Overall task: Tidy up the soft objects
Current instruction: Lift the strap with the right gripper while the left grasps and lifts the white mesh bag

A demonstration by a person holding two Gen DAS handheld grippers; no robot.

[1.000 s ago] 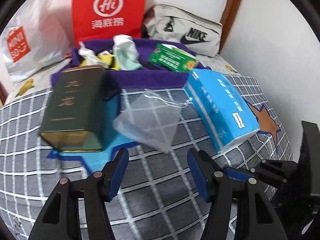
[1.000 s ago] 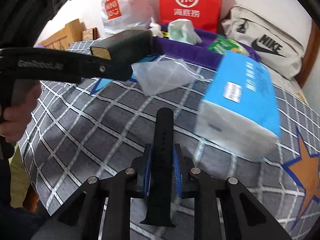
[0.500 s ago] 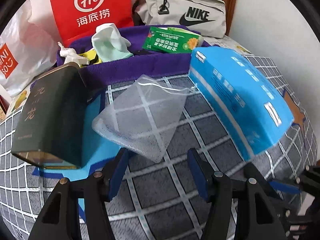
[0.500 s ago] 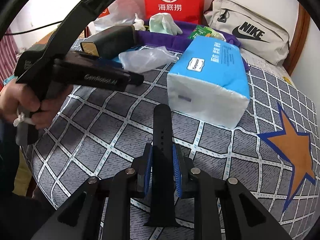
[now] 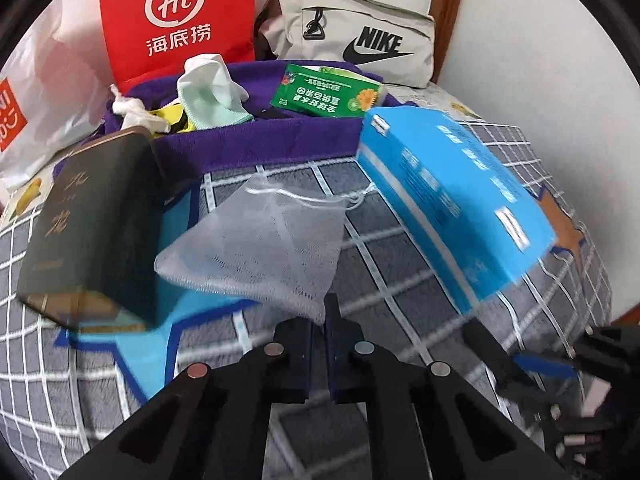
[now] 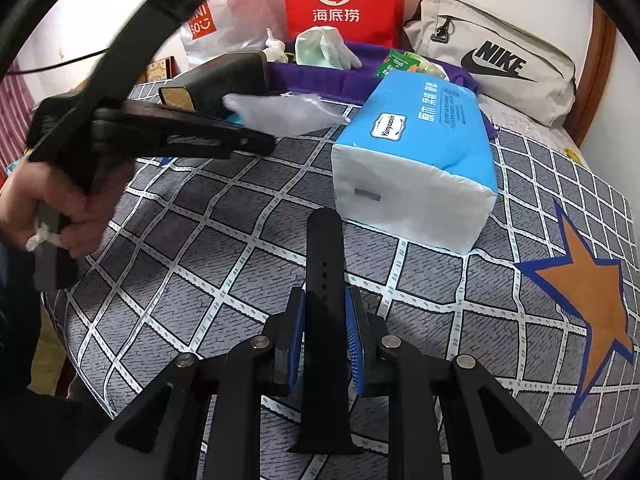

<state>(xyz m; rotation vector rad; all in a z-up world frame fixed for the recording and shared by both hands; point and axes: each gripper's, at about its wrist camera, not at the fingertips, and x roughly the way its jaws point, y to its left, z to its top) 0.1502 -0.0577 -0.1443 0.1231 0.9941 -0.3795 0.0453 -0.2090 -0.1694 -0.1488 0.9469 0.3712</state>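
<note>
A white mesh pouch (image 5: 260, 248) lies on the checked bedspread (image 5: 400, 280) between a dark green tin (image 5: 92, 220) and a blue tissue pack (image 5: 452, 200). My left gripper (image 5: 318, 328) is shut on the pouch's near corner. In the right wrist view the pouch (image 6: 288, 114) lies by the left gripper's tip (image 6: 256, 145). My right gripper (image 6: 324, 320) is shut on a black watch strap (image 6: 325, 264), held above the bedspread in front of the tissue pack (image 6: 416, 160). A purple fabric bin (image 5: 260, 140) behind holds gloves (image 5: 208, 92) and a green packet (image 5: 328, 96).
A red Hi bag (image 5: 176, 20), a white Miniso bag (image 5: 44, 92) and a beige Nike pouch (image 5: 352, 44) stand against the wall at the back. A white wall is close on the right. The right gripper shows at lower right in the left wrist view (image 5: 560, 364).
My left gripper moved forward to the mesh pouch and closed on its near corner. The right gripper kept its hold on the strap and shifted slightly.
</note>
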